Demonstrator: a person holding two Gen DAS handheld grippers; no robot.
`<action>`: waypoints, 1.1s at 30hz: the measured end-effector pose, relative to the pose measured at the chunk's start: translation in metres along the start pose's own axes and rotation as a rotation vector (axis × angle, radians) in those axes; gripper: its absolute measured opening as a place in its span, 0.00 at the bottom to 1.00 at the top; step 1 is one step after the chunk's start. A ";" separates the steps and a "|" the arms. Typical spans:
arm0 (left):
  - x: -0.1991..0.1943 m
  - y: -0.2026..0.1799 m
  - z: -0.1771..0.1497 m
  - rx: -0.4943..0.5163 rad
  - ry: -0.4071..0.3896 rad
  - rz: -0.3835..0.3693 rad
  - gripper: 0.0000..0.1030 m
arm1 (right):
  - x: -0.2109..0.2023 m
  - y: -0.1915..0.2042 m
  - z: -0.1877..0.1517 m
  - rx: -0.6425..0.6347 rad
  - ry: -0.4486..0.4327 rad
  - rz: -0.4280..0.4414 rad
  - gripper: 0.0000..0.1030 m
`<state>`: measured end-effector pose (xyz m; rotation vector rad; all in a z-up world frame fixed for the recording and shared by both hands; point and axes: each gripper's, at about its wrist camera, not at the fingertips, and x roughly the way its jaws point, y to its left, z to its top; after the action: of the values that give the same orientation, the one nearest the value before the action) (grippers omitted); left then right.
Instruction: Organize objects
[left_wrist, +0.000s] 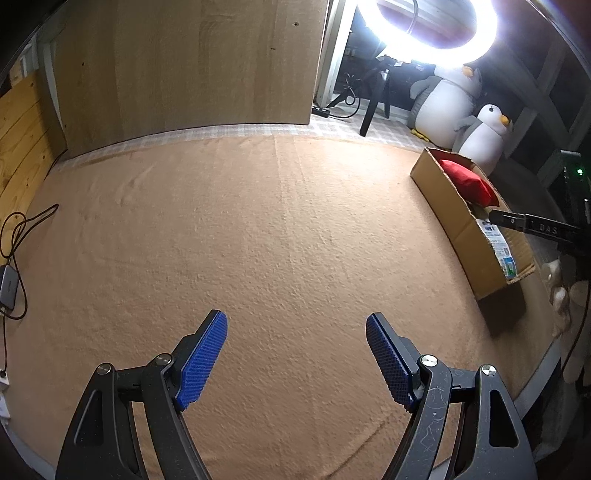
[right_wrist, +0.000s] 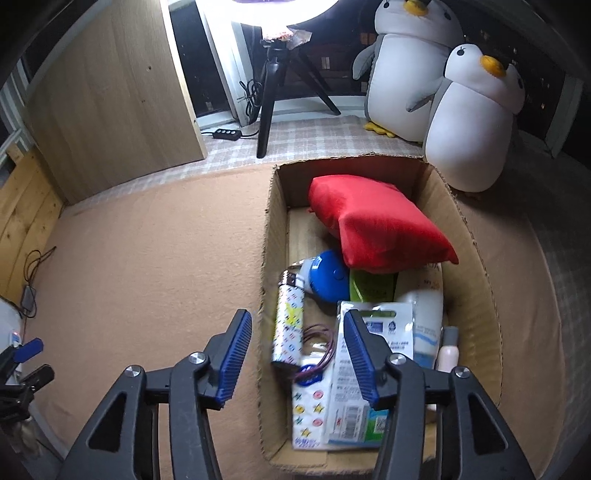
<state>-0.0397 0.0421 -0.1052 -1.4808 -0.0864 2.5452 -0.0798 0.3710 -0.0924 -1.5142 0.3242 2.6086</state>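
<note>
The left gripper (left_wrist: 295, 354) hung over a bare stretch of the tan blanket (left_wrist: 258, 229), its jaws standing wide apart with nothing between them. The right gripper (right_wrist: 297, 354) was held over the near left wall of the cardboard box (right_wrist: 476, 258), its jaws parted and pressing on nothing; one blue pad (right_wrist: 232, 354) lay outside the box wall, the other above the contents.

The box stood on the blanket toward its right side, open at the top. Inside, at the far end, lay a red pouch (right_wrist: 376, 225), tilted and resting partly over a blue round object (right_wrist: 328, 277). Beside that, a green packet (right_wrist: 371, 288) showed under the pouch. Along the left wall lay a patterned lighter (right_wrist: 288, 328), near a loop of purple cord (right_wrist: 319, 347). A patterned tissue pack (right_wrist: 310, 406) sat at the near end, touching a white and green packet (right_wrist: 369, 417) that ran beneath the right jaw. A white tube (right_wrist: 426, 325) and a small pink bottle (right_wrist: 448, 354) lay against the right wall.

Beyond the box two plush penguins (right_wrist: 472, 122) stood together, touching. A tripod (right_wrist: 271, 92) stood on the checked mat, with a wooden panel (right_wrist: 110, 110) to its left.
</note>
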 end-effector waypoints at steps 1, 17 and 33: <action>-0.001 0.000 0.000 0.002 -0.001 -0.001 0.78 | -0.003 0.002 -0.003 0.001 -0.004 0.003 0.48; -0.034 0.011 -0.007 0.040 -0.058 0.019 0.86 | -0.048 0.075 -0.059 -0.032 -0.020 0.047 0.63; -0.062 0.032 -0.023 0.025 -0.090 0.068 0.93 | -0.077 0.136 -0.108 -0.001 -0.080 -0.007 0.67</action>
<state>0.0052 -0.0023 -0.0682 -1.3825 -0.0167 2.6569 0.0221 0.2142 -0.0598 -1.4038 0.3089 2.6557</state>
